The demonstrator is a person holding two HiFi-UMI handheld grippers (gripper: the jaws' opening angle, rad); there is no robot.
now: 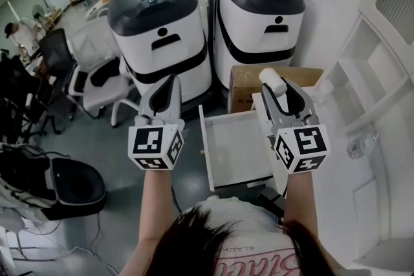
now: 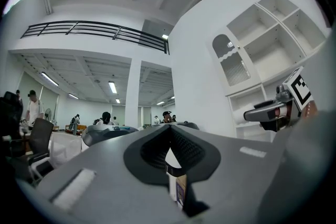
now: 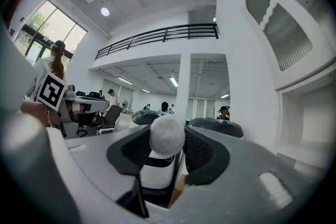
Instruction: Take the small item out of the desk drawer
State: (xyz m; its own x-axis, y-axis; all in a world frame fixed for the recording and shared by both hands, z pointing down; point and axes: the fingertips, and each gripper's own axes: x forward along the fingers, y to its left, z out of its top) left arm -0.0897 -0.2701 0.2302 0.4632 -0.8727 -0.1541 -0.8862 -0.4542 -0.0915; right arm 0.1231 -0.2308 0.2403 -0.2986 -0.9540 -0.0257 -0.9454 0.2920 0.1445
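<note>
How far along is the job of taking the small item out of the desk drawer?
Done: the white desk drawer stands pulled open and looks bare. In hand: the right tongs grip the small white fuzzy ball, clear of the drawer; the left tongs are shut, empty. Left: probably only setting the ball down.

The white open drawer (image 1: 236,152) juts out between the left claw (image 1: 167,90), which hangs over the grey floor (image 1: 129,158), and the right claw (image 1: 277,86), closed on a small white round item (image 1: 269,77), and the space above its tray is open. Past its far end a brown cardboard box (image 1: 242,84) and two tall white-and-black machines (image 1: 162,35) block the way ahead. At the right, a white shelf unit (image 1: 375,68) and a clear plastic bottle (image 1: 359,145) crowd the white bench (image 1: 336,129); at the left, the floor runs free to a white office chair (image 1: 97,84).
</note>
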